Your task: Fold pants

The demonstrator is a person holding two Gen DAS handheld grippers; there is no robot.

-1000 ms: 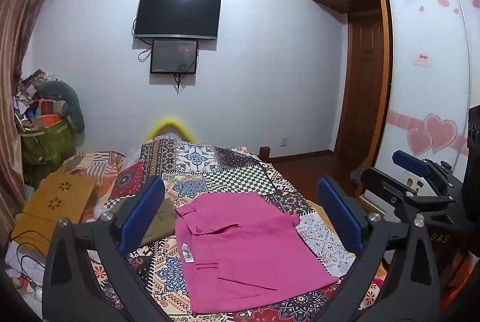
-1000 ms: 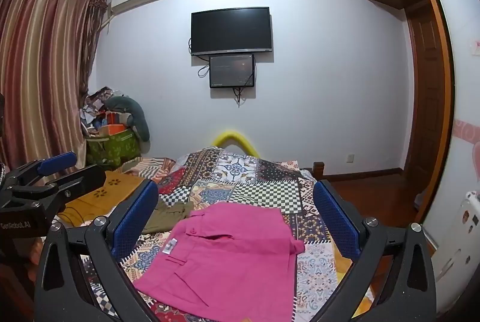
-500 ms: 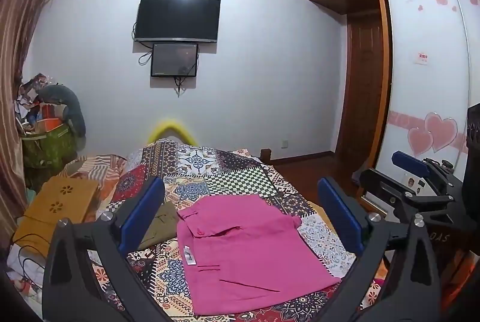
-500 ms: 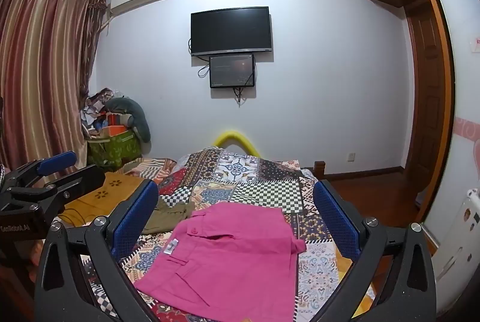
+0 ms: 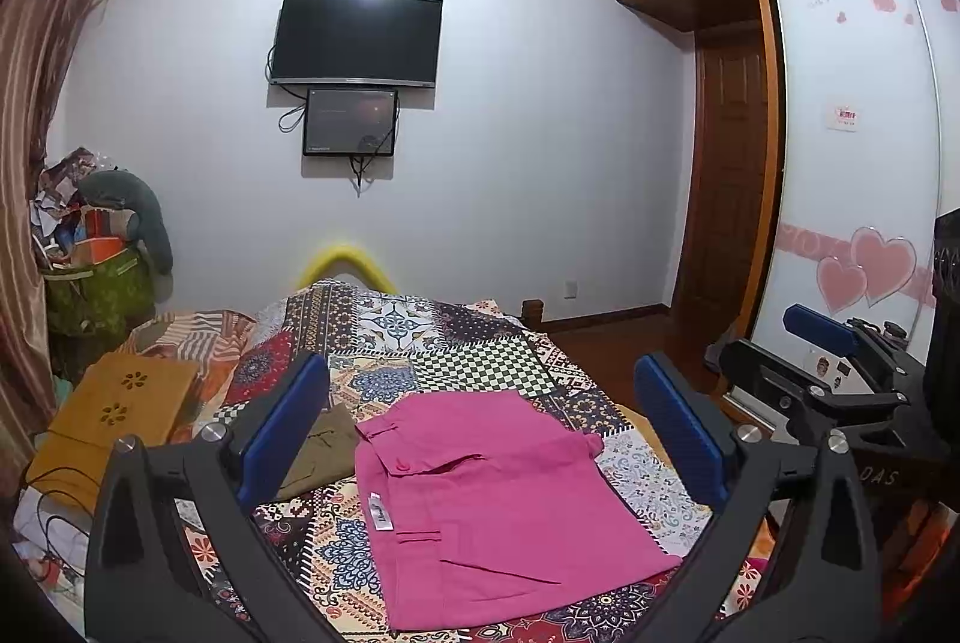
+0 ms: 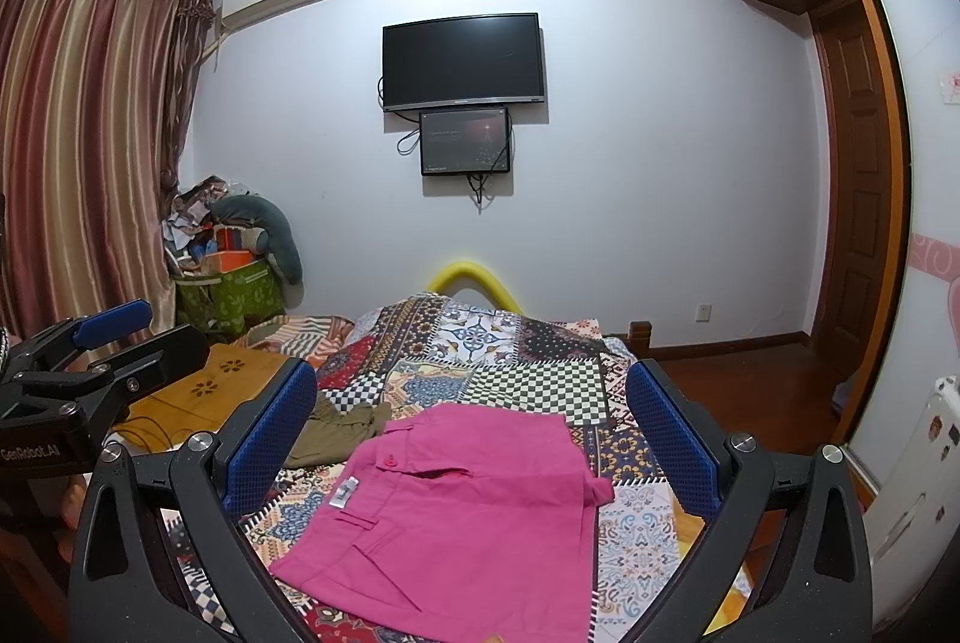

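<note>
Left wrist: pink pants (image 5: 498, 499) folded on bed; both tongs apart, empty

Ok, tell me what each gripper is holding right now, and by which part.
Nothing is held. The left gripper and right gripper both have jaws open, above the pink pants on the bed.

left gripper (image 5: 480, 427): jaws spread wide, holding nothing, raised, pointing forward | right gripper (image 6: 471, 427): jaws spread wide, holding nothing, raised, pointing forward | the two held side by side, apart
</note>
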